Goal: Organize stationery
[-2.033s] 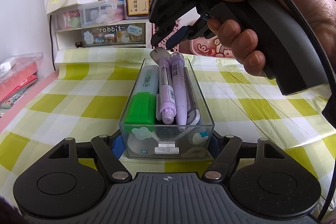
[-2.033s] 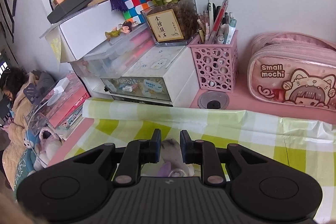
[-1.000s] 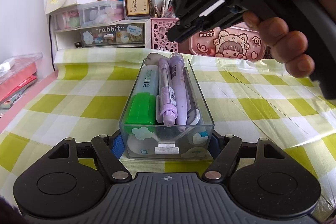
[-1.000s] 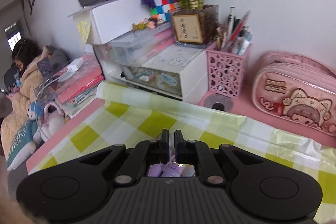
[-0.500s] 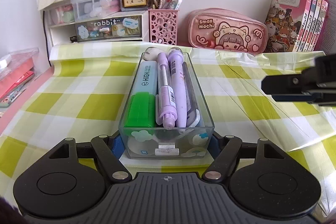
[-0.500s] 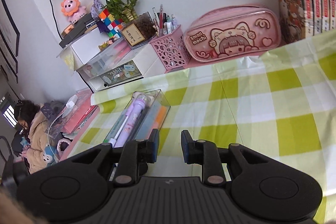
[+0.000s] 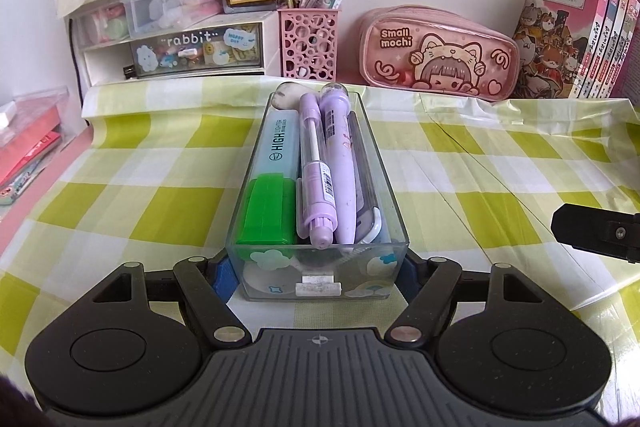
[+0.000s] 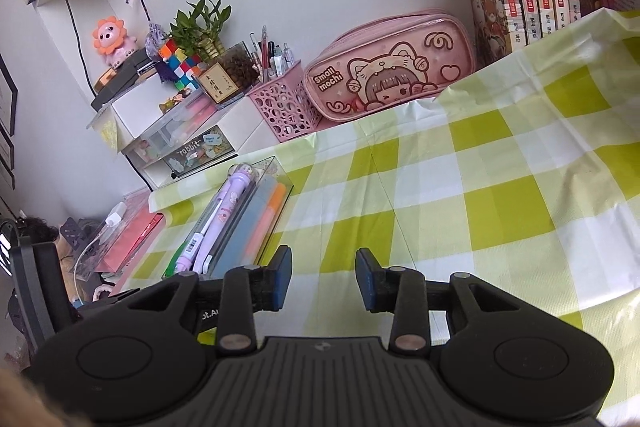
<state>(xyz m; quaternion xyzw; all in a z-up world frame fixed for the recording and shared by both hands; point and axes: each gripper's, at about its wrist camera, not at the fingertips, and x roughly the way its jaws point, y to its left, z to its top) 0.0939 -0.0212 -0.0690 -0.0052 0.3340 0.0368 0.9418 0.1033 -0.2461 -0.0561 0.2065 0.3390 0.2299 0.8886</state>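
Gripping tray [image 7: 392, 187]; right tool [image 8: 323, 281] wide

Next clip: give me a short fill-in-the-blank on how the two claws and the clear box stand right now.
1. The left claw is closed on the near end of the clear ____.
2. The right claw is ____ and holds nothing.
3. The cap on the highlighter in the box is ____.
4. The pink pencil case reads "Small ____".

Missing words: box; open; green; mochi
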